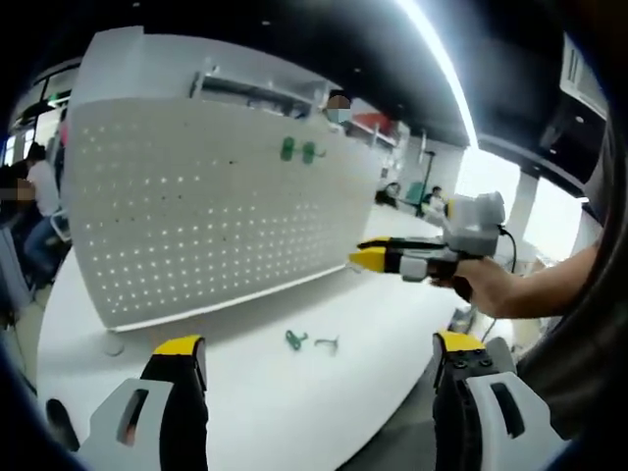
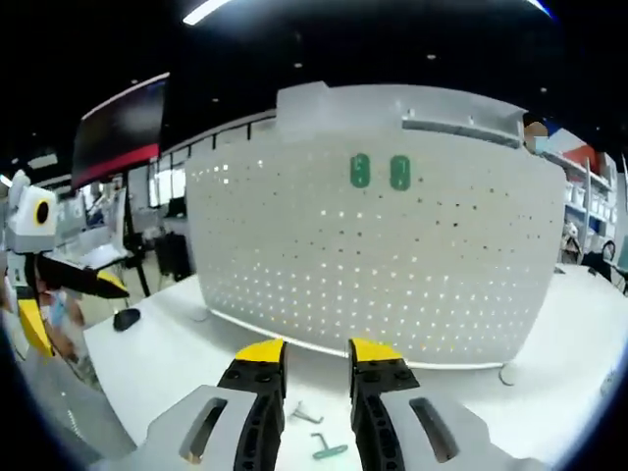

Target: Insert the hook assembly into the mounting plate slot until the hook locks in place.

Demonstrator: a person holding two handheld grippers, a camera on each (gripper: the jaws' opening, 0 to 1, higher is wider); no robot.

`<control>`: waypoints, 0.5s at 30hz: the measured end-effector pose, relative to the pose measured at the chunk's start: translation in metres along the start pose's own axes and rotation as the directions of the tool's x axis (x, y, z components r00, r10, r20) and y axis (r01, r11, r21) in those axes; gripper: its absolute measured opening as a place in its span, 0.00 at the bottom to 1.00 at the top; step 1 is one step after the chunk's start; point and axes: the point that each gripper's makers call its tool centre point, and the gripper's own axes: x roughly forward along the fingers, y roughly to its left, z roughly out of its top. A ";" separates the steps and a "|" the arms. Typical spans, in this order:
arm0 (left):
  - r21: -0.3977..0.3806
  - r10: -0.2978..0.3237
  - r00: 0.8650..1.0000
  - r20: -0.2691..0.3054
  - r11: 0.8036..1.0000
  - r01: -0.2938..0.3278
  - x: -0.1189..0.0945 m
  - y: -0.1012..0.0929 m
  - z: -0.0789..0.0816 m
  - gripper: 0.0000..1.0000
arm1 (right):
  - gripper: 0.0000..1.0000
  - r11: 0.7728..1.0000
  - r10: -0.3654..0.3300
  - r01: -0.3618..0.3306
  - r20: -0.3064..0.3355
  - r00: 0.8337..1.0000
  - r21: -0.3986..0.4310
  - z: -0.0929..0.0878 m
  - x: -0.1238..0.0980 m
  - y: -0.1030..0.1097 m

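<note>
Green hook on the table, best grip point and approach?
The green hook lies flat on the white table before the pegboard, beside a grey hook. Probably come straight down with the open right gripper, fingers astride its straighter shank, curled end left free. Detail is too small to confirm.

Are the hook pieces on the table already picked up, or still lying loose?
Lying loose: the green hook and the grey hook rest on the white table before the pegboard, apart from both grippers.
</note>
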 end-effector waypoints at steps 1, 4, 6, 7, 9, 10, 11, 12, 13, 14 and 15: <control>-0.005 0.001 1.000 -0.003 1.000 -0.001 0.000 0.000 -0.002 0.97 | 0.24 1.000 0.016 -0.016 -0.012 1.000 -0.004 -0.004 -0.001 0.006; -0.014 0.000 1.000 -0.016 1.000 0.000 0.000 -0.001 -0.007 0.98 | 0.24 0.999 0.051 -0.051 -0.036 0.998 -0.009 -0.015 -0.004 0.018; -0.017 0.005 1.000 -0.023 1.000 -0.005 0.001 -0.001 -0.010 0.99 | 0.25 0.998 0.068 -0.068 -0.048 0.997 -0.004 -0.021 -0.006 0.027; -0.017 0.007 1.000 -0.027 1.000 -0.008 0.001 -0.001 -0.011 0.99 | 0.26 0.996 0.085 -0.085 -0.059 0.995 -0.003 -0.025 -0.007 0.032; -0.022 0.008 0.999 -0.042 1.000 -0.009 0.003 -0.001 -0.015 0.98 | 0.28 0.994 0.107 -0.107 -0.081 0.991 -0.004 -0.033 -0.010 0.041; -0.024 0.010 0.999 -0.046 1.000 -0.011 0.003 0.000 -0.017 0.98 | 0.29 0.994 0.114 -0.114 -0.089 0.990 0.004 -0.036 -0.011 0.044; -0.028 0.012 0.999 -0.053 1.000 -0.013 0.004 0.000 -0.019 0.98 | 0.30 0.993 0.121 -0.121 -0.098 0.988 0.007 -0.040 -0.013 0.048; -0.029 0.011 0.998 -0.054 0.999 -0.013 0.004 0.000 -0.020 0.98 | 0.30 0.992 0.124 -0.123 -0.101 0.987 0.009 -0.042 -0.014 0.049; -0.031 0.012 0.998 -0.056 0.999 -0.013 0.004 0.000 -0.020 0.98 | 0.30 0.992 0.129 -0.129 -0.110 0.985 0.012 -0.045 -0.017 0.052; -0.032 0.012 0.998 -0.059 0.999 -0.014 0.004 0.000 -0.022 0.98 | 0.30 0.991 0.134 -0.133 -0.115 0.984 0.016 -0.047 -0.018 0.053; -0.034 0.011 0.998 -0.064 0.999 -0.013 0.004 0.000 -0.023 0.98 | 0.30 0.990 0.139 -0.138 -0.119 0.983 0.019 -0.049 -0.021 0.055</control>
